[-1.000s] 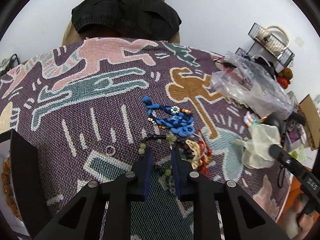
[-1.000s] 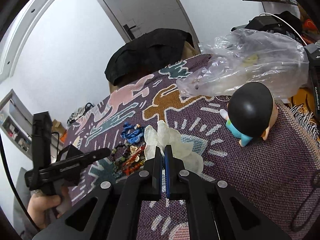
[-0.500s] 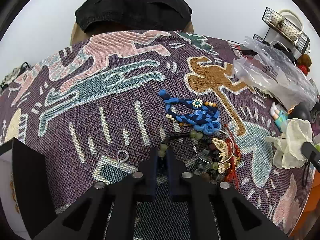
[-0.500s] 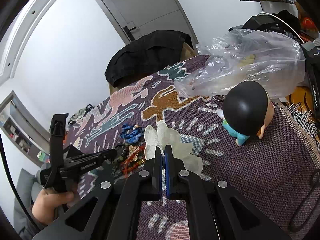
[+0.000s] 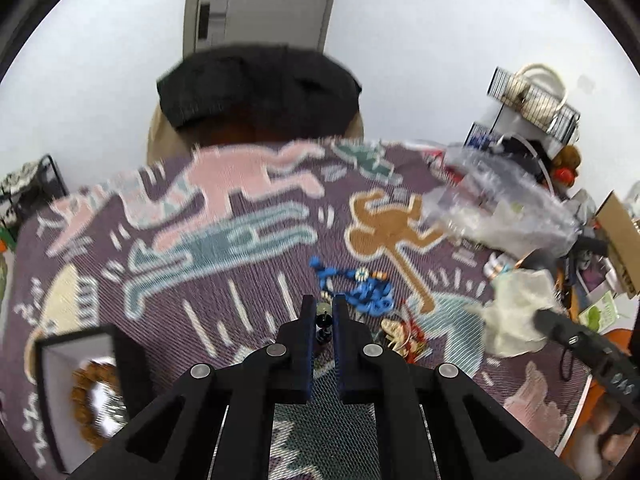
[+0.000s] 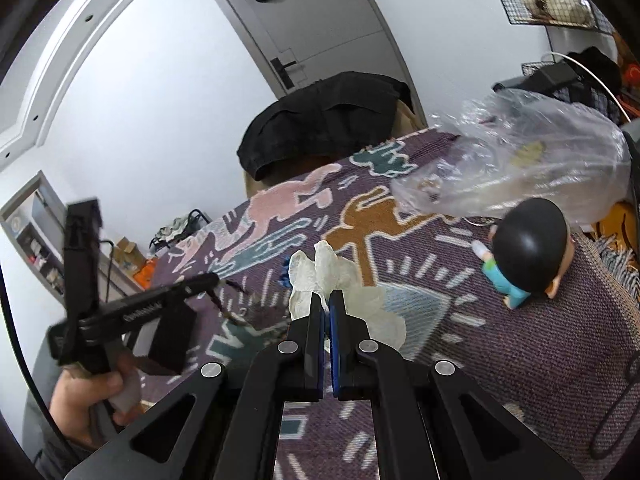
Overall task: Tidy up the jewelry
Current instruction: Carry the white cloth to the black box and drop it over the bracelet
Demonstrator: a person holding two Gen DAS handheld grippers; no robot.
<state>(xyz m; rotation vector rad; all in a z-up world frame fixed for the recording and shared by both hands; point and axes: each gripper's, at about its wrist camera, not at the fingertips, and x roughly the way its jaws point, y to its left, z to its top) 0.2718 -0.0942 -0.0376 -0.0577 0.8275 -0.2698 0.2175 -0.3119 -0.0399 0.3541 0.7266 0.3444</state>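
My left gripper (image 5: 324,309) is shut on a dark beaded bracelet (image 5: 322,322) with pale green beads and holds it above the patterned cloth (image 5: 224,248). In the right wrist view the bracelet (image 6: 230,306) hangs from the left gripper (image 6: 208,279). A blue cord bracelet (image 5: 366,289) and a red and cream jewelry pile (image 5: 402,336) lie on the cloth just right of it. An open box (image 5: 80,380) holding an amber bead bracelet sits at lower left. My right gripper (image 6: 325,304) is shut on a pale organza pouch (image 6: 340,296).
A clear plastic bag (image 6: 520,164) lies at the cloth's far right, with a black-haired figurine (image 6: 524,256) in front of it. A chair with a black jacket (image 5: 256,84) stands beyond the far edge. Wire racks and clutter (image 5: 532,100) fill the right.
My left gripper closed on the beaded bracelet and lifted it off the pile, moving left toward the box. The right gripper stayed still on the pouch.
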